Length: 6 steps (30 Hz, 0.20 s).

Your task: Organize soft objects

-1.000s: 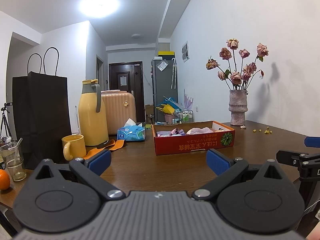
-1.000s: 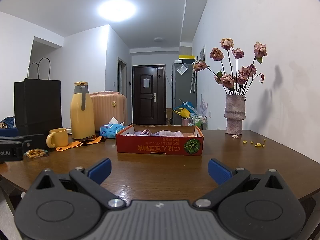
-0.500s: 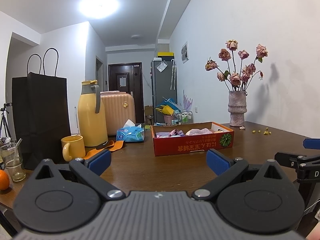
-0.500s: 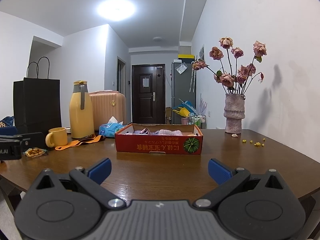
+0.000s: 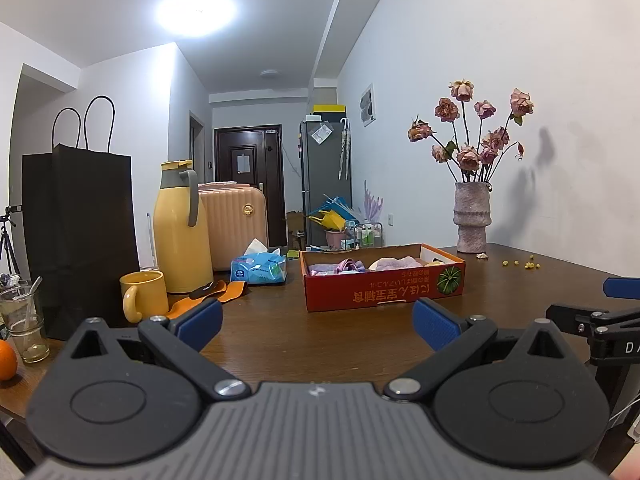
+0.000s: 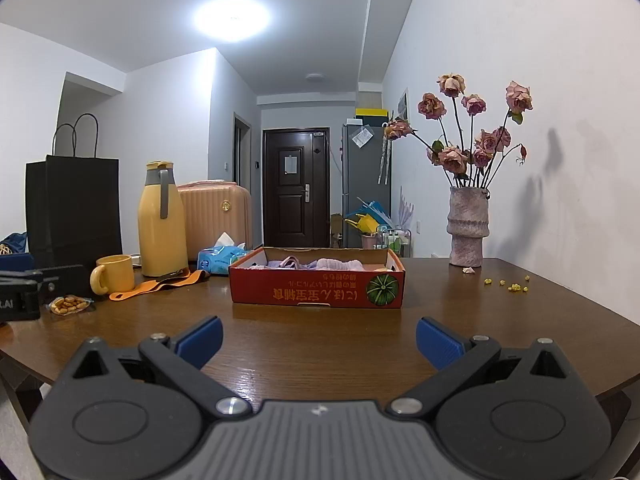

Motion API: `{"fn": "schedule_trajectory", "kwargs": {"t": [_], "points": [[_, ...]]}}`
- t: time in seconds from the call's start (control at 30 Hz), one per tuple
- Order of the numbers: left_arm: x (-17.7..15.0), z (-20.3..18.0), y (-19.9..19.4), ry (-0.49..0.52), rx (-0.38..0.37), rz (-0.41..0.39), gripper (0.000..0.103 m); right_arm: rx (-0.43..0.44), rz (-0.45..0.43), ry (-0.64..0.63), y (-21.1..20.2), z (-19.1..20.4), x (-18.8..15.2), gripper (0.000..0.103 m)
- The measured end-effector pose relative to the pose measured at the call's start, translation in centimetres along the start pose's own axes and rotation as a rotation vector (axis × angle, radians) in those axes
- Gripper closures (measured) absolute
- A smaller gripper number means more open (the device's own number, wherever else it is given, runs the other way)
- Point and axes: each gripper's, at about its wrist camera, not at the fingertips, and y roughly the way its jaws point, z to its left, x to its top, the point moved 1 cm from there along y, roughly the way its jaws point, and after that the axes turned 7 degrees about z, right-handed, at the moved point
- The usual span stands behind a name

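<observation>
The left claw (image 5: pixel 316 326) is released, its blue pads spread wide over bare brown surface (image 5: pixel 340 340) with nothing between them; the right claw (image 6: pixel 318 340) is likewise spread and empty above the same wood. Straight ahead at twelve o'clock from the right claw, and at about one o'clock from the left claw, sits a shallow red cardboard box (image 6: pixel 316 290) with a green pumpkin printed on its front wall and pale lettering upside down. Inside it lie the soft things (image 6: pixel 316 264): crumpled lilac, pink and pale purple cloths, bunched low so that only their tops show over the rim. The box rests well apart from both claws, with open wood in between. At ten o'clock from the right claw stand a yellow mug (image 6: pixel 114 274), a tall yellow jug (image 6: pixel 162 222) and a black paper bag (image 6: pixel 74 208), with an orange strap (image 6: pixel 160 284) lying flat near the jug and a blue tissue pack (image 6: pixel 220 258) just left of the box. At two o'clock a rough vase (image 6: pixel 468 226) holds dried pink roses.
</observation>
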Motion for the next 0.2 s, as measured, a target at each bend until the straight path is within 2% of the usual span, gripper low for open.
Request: {"fn": "schedule_trajectory", "kwargs": {"t": [0.2], "points": [[0.05, 0.08, 0.06, -0.005, 0.001, 0.005, 0.000, -0.001, 0.000, 0.001, 0.00, 0.02, -0.06, 0.000]]}}
